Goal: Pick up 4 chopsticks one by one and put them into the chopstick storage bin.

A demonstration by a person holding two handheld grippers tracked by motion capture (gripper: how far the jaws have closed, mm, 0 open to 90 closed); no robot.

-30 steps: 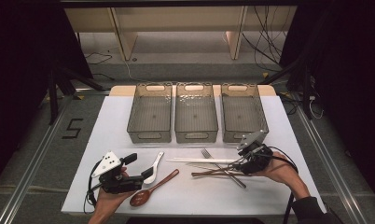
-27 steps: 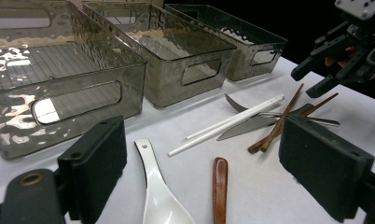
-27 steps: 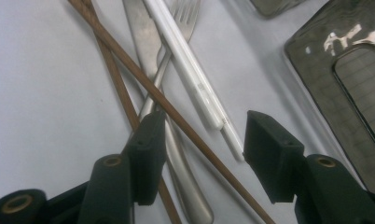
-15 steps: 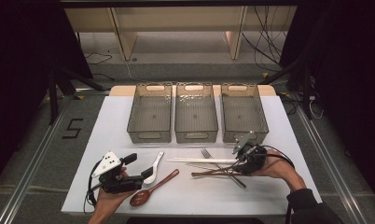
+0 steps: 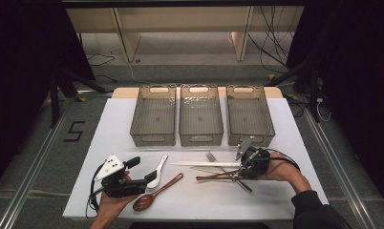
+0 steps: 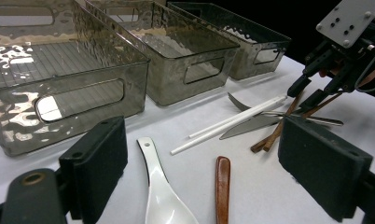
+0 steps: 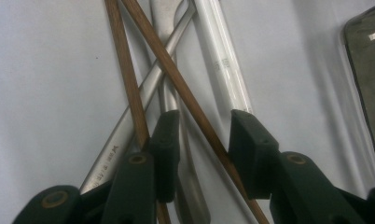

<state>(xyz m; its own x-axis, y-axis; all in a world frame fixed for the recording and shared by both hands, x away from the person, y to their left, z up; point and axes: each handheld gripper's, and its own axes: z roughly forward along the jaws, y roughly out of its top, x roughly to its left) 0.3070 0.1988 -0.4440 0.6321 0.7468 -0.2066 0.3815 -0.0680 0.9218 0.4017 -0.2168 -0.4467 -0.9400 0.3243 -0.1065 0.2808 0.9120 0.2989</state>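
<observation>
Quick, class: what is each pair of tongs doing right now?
Left tongs: open, holding nothing, above the white spoon.
Right tongs: open but just closing; a brown chopstick lies between them, not yet gripped.

Two brown wooden chopsticks lie crossed on the white table at near right, flat, tangled over a steel fork and knife. A white chopstick pair lies level just beyond, pointing left. One wooden stick runs between the right gripper's closing pads.
</observation>
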